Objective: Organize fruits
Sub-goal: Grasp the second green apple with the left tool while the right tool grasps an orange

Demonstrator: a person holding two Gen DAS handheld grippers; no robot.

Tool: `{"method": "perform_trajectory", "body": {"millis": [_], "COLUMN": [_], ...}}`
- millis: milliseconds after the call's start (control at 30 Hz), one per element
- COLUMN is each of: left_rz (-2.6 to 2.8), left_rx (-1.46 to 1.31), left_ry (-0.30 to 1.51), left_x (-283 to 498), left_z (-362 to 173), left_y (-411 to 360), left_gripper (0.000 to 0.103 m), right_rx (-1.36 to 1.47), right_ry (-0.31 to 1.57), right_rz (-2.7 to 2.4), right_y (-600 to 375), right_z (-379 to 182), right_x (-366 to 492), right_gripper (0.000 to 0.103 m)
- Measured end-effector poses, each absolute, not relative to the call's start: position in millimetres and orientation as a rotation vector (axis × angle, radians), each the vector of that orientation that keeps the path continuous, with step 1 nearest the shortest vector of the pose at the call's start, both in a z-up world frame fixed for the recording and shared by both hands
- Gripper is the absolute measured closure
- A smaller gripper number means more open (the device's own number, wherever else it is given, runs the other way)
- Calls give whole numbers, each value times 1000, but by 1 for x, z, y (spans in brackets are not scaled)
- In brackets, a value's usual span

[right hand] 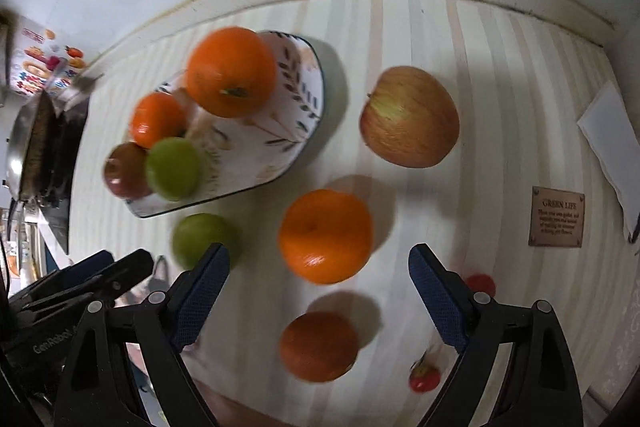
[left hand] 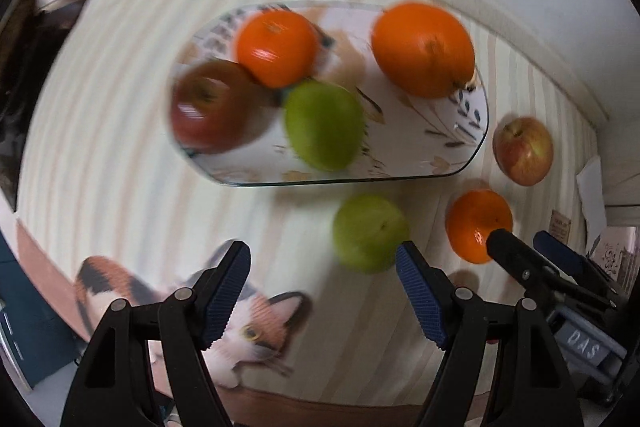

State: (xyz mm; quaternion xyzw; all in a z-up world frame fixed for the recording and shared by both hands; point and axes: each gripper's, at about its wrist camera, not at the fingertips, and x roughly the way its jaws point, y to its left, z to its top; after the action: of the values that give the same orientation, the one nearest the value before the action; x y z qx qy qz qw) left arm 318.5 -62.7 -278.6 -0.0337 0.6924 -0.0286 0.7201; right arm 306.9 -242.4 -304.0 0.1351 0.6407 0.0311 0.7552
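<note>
A patterned plate [left hand: 452, 147] [right hand: 304, 115] holds a large orange [left hand: 423, 49] [right hand: 231, 71], a small orange [left hand: 276, 47] [right hand: 158, 119], a dark red apple [left hand: 208, 107] [right hand: 126, 169] and a green fruit [left hand: 323, 125] [right hand: 173, 169]. On the cloth lie a green fruit [left hand: 370, 233] [right hand: 200, 237], an orange [left hand: 478, 227] [right hand: 326, 235], a red-yellow apple [left hand: 523, 150] [right hand: 409, 117] and a darker orange [right hand: 318, 345]. My left gripper [left hand: 323, 259] is open and empty, just below the loose green fruit. My right gripper [right hand: 319, 263] is open and empty, around the near side of the orange.
Two small red fruits [right hand: 424, 377] [right hand: 480, 285] lie near my right finger. A brown label [right hand: 557, 217] and white paper [right hand: 612, 147] are at the right. A cat picture [left hand: 256, 327] is printed on the cloth. A wall runs along the back.
</note>
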Motion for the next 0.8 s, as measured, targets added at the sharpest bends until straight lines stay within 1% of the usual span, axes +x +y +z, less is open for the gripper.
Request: {"method": "perform_trajectory", "body": {"millis": [33,67,233,433,700,800], "left_rz": [-68,-87,-134,-170,-207,-197], "left_rx": [-70,-108,-193,-268,-212,-168], "left_ry": [1548,1526,1552,1592,1604,1594], "left_x": [321,323,327,321,323,327], "left_z": [-285,-287,-294,-301,-310,-318], "left_y": [-66,-66,-69,-64,-78,-86], "left_gripper": [27,27,27,27,28,33], "right_rx": [290,316,307,305,383,374], "right_ry": [1409,1398,1436,1441,1376,1382], "right_rz": [74,79,98,118,77,67], "right_y": [-243,-247,-251,-250,-273,-277], "right_z": [-310,-312,-324,-327,-303,-302], "right_x": [310,311,322,324,303,299], "right_gripper": [14,22,28,30,30,30]}}
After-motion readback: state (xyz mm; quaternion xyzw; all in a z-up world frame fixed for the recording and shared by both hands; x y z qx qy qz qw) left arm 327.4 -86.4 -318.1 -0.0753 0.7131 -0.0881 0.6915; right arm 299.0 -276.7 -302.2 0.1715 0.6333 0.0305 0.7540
